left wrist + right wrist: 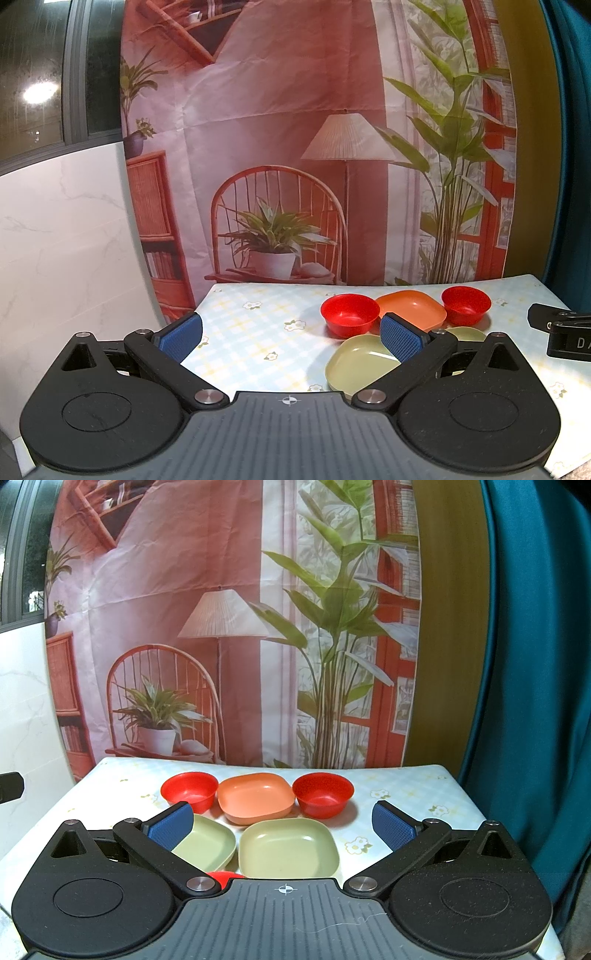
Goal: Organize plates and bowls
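Note:
On the flowered tablecloth (406, 786) stand two red bowls (189, 790) (323, 794) with an orange square plate (255, 797) between them. In front of these lie two green square plates (288, 847) (208, 843). A further red item (223, 877) peeks out under my right gripper's body. My right gripper (282, 825) is open above the green plates, holding nothing. In the left wrist view a red bowl (349, 314), the orange plate (412, 308), the other red bowl (465, 304) and a green plate (360, 363) show. My left gripper (291, 338) is open and empty, left of the dishes.
A printed backdrop (295, 147) hangs behind the table. A white marble wall (66, 240) is on the left, a teal curtain (535, 664) on the right. The other gripper's black body (561, 332) shows at the right edge of the left wrist view.

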